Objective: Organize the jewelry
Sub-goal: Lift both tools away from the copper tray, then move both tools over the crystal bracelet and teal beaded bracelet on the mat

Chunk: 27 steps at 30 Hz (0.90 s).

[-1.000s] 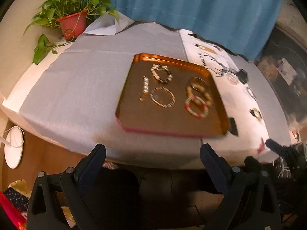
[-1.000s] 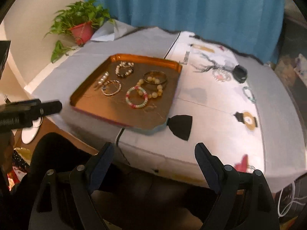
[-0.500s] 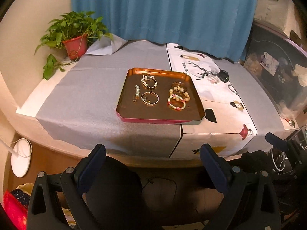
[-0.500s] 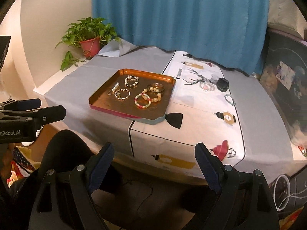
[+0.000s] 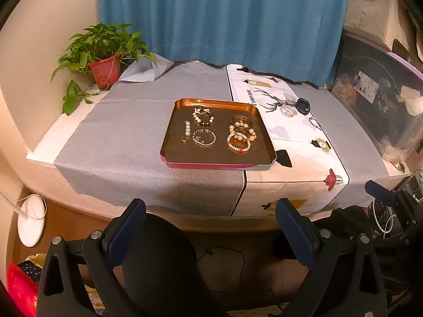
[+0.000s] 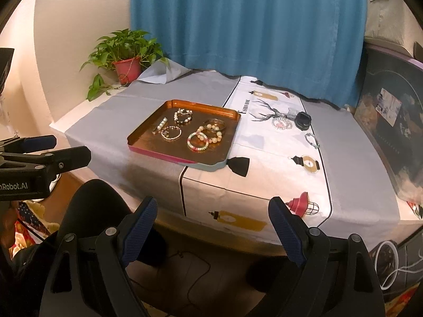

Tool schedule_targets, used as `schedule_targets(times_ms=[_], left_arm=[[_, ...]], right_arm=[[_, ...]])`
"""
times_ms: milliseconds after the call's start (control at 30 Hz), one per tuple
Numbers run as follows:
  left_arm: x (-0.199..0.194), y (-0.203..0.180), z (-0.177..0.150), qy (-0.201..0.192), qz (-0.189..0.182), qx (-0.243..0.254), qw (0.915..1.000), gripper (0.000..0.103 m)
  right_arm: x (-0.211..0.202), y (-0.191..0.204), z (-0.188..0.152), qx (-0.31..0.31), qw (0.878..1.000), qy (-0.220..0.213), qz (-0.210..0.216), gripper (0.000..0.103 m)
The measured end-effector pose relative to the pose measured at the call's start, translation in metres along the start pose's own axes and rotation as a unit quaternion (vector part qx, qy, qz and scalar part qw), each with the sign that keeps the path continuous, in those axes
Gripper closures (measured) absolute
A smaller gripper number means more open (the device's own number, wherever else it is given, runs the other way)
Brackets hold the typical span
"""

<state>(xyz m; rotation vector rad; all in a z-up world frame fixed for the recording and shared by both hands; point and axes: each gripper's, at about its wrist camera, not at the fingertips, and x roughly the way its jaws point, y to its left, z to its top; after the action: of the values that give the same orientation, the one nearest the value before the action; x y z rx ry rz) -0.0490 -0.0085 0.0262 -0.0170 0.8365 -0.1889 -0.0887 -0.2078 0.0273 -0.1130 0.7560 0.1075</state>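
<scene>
Both tools are held back from the tabletop (image 5: 127, 137), the left tool (image 5: 210, 220) and right tool (image 6: 212, 220) each with jaws wide apart and nothing between them. The jewelry lies in the copper tray (image 5: 171, 142): a pearl pin (image 5: 187, 130), several bead bracelets (image 5: 238, 141). One piece should be approached from above, clear of its neighbours. A loose bracelet (image 6: 312, 140) and a black case (image 6: 303, 121) lie on the printed runner beside the tray; a potted plant (image 5: 105, 52) stands well apart.

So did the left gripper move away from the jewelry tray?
Yes. The left gripper pulled back from the tray; against the table edge, the tray looks smaller and farther, with much more room showing.
</scene>
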Motion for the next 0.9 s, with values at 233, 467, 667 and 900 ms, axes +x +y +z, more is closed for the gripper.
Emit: schedule_targets(times_ms=[233, 467, 667, 900], left_arm=[[0.003, -0.008, 0.003, 0.002, 0.003, 0.012, 0.9999, 0.006], [0.016, -0.02, 0.009, 0.014, 0.007, 0.028, 0.9995, 0.006], [0.033, -0.038, 0.021, 0.031, 0.002, 0.043, 0.9986, 0.006], [0.047, -0.071, 0.068, 0.017, -0.024, 0.055, 0.998, 0.006]], right_arm=[[0.0, -0.01, 0.0, 0.013, 1.0, -0.002, -0.005, 0.017], [0.011, -0.022, -0.002, 0.029, 1.0, 0.008, -0.007, 0.017], [0.025, -0.043, -0.004, 0.052, 0.998, 0.017, -0.014, 0.017], [0.037, -0.097, -0.003, 0.12, 0.991, 0.008, -0.053, 0.017]])
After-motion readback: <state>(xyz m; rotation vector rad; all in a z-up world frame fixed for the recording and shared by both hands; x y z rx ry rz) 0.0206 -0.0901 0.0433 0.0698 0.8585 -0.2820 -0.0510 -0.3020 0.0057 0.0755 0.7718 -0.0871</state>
